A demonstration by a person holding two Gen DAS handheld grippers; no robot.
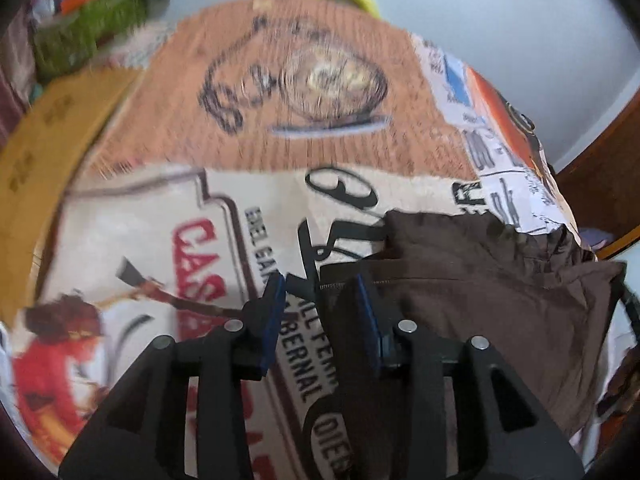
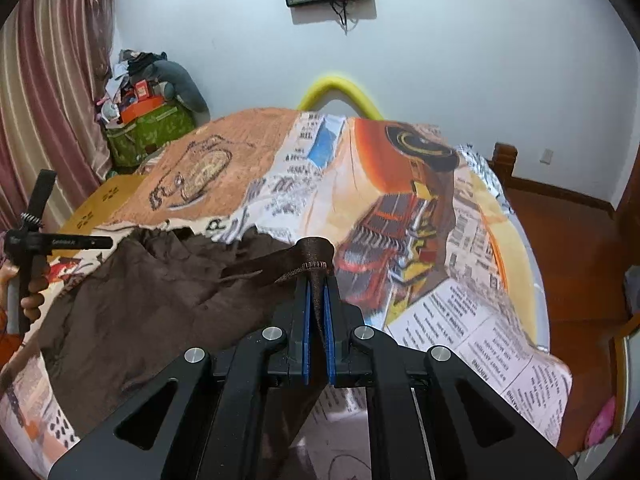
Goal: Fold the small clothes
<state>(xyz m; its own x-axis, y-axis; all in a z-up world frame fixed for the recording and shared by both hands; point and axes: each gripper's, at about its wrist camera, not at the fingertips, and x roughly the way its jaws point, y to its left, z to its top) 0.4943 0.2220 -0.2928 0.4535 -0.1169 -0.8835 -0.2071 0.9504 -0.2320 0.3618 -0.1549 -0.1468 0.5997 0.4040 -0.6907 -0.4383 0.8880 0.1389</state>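
Right wrist view: the right gripper point(image 2: 317, 280) is clenched on a hemmed edge of the brown garment point(image 2: 160, 292), lifting that corner off the printed bedspread point(image 2: 440, 208). The rest of the garment lies rumpled to the left on the near part of the bed. At far left the left gripper point(image 2: 32, 240) shows in a hand point(image 2: 30, 296). In the left wrist view, blurred, the left gripper point(image 1: 320, 280) has its jaws parted, released, at the garment's point(image 1: 480, 292) left hem. A green bag point(image 2: 152, 128) sits far left.
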